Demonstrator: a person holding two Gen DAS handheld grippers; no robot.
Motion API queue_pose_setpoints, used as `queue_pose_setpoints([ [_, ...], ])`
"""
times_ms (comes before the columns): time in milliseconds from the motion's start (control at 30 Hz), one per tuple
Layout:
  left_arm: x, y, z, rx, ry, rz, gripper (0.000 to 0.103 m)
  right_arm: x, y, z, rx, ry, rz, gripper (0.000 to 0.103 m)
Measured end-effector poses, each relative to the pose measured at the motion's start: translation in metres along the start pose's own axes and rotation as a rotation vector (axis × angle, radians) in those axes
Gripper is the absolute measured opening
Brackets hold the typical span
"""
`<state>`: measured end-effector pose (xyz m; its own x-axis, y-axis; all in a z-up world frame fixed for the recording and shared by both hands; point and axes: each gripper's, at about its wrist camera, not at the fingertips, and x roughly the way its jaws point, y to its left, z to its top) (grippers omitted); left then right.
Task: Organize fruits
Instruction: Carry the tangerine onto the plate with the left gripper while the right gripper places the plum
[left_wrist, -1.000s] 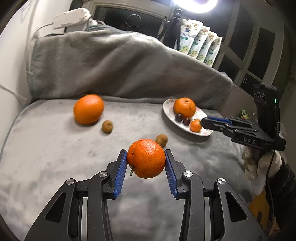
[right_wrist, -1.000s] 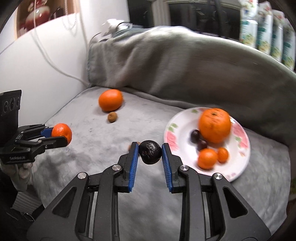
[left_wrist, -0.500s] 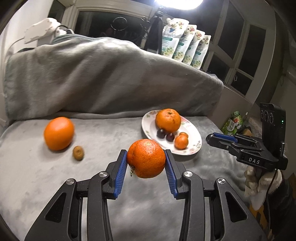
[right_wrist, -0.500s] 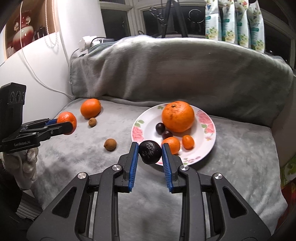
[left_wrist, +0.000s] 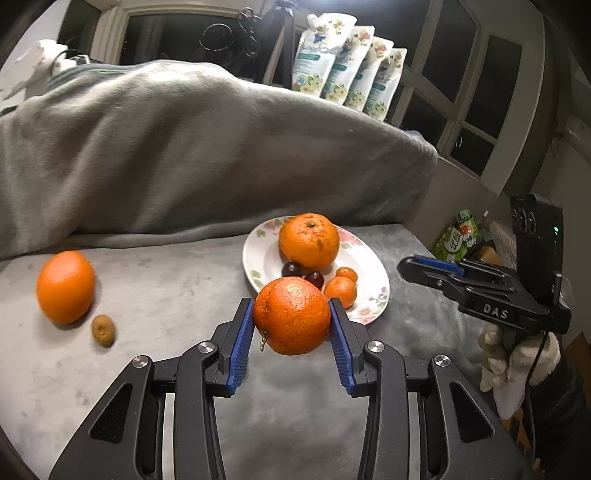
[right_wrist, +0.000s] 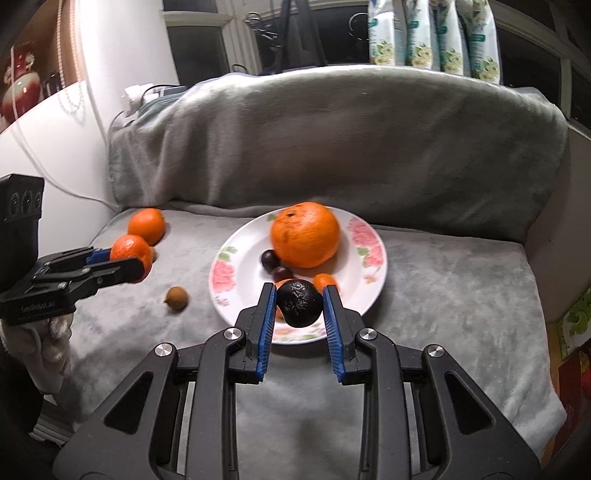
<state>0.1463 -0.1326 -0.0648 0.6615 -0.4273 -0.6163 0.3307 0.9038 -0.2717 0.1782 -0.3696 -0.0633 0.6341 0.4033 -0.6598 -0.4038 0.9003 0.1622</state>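
Observation:
My left gripper is shut on a mandarin orange, held above the grey blanket just left of the flowered plate. My right gripper is shut on a dark wrinkled fruit, held over the near rim of the plate. The plate holds a big orange, two dark grapes and two small orange fruits. A loose orange and a small brown fruit lie on the blanket at left. The left gripper with its mandarin also shows in the right wrist view.
A second small brown fruit lies left of the plate. The grey blanket rises into a padded back behind the plate. Pouches stand on the window sill. The right gripper shows in the left wrist view, right of the plate.
Both grippers have moved closer to the plate with their fruits still held. The right gripper now hangs over the plate's near rim.

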Motion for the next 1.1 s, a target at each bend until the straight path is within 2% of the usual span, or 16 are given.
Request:
queue_pose_setpoints([
  [433,0.03,-0.012,0.004,0.026,0.048,-0.013,0.038,0.024,-0.027,0.009,0.041,0.026,-0.029,0.027],
  [1100,0.048,-0.02,0.008,0.048,0.075,-0.007,0.039,0.042,-0.033,0.014,0.052,0.039,-0.011,0.027],
])
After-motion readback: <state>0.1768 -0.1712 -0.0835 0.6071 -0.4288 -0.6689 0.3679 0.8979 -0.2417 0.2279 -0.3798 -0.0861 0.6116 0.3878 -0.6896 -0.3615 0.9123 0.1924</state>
